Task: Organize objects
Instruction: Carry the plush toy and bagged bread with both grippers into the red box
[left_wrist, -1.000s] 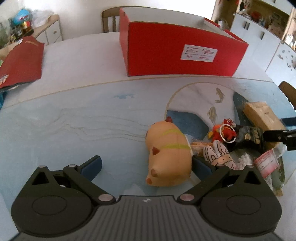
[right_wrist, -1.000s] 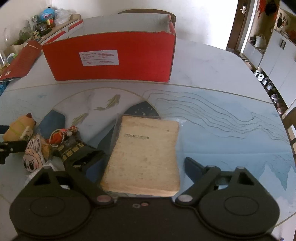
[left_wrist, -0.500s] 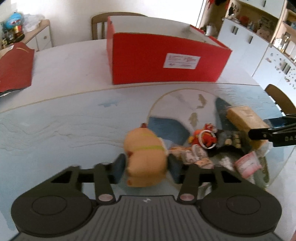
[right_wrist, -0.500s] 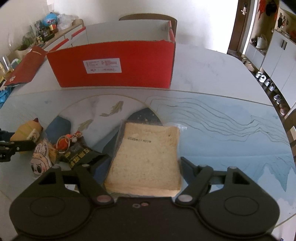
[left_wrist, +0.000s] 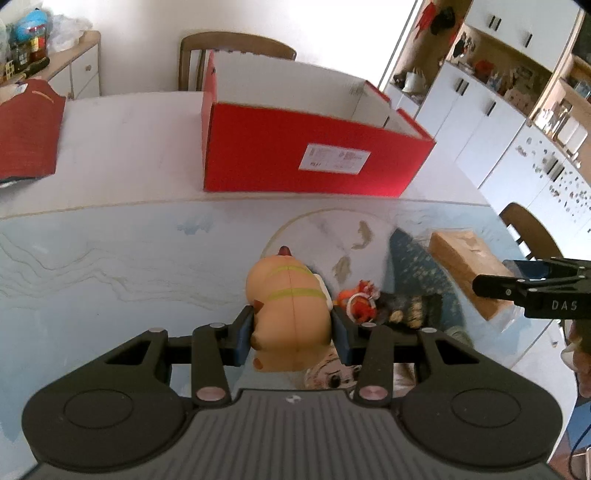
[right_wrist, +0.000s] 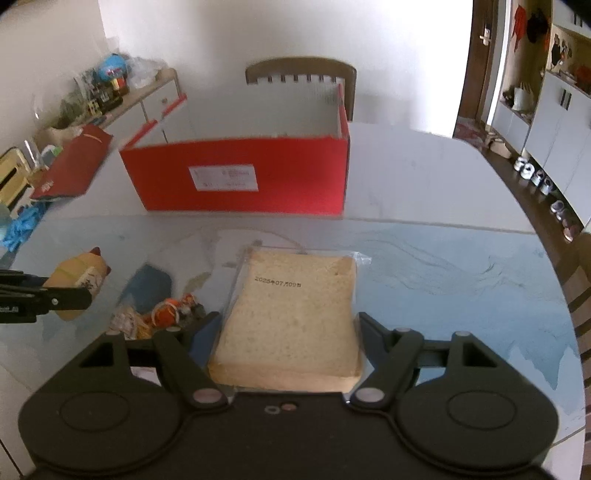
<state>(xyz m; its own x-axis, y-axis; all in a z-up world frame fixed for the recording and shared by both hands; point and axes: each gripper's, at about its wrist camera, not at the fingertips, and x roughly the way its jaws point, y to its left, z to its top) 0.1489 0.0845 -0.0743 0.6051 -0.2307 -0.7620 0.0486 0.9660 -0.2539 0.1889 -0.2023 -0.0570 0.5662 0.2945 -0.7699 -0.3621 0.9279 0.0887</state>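
Two grippers loaded: left gripper (left_wrist: 291, 334) is clamped on the pig toy (left_wrist: 290, 314), right gripper (right_wrist: 288, 338) pinches the bagged bread (right_wrist: 291, 317), apparently lifted. Both point at the red box (left_wrist: 295, 158), dead ahead across the table (left_wrist: 110, 266), open side up.

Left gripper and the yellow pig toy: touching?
Touching. The left wrist view shows both blue pads of the left gripper pressed against the flanks of the pig toy.
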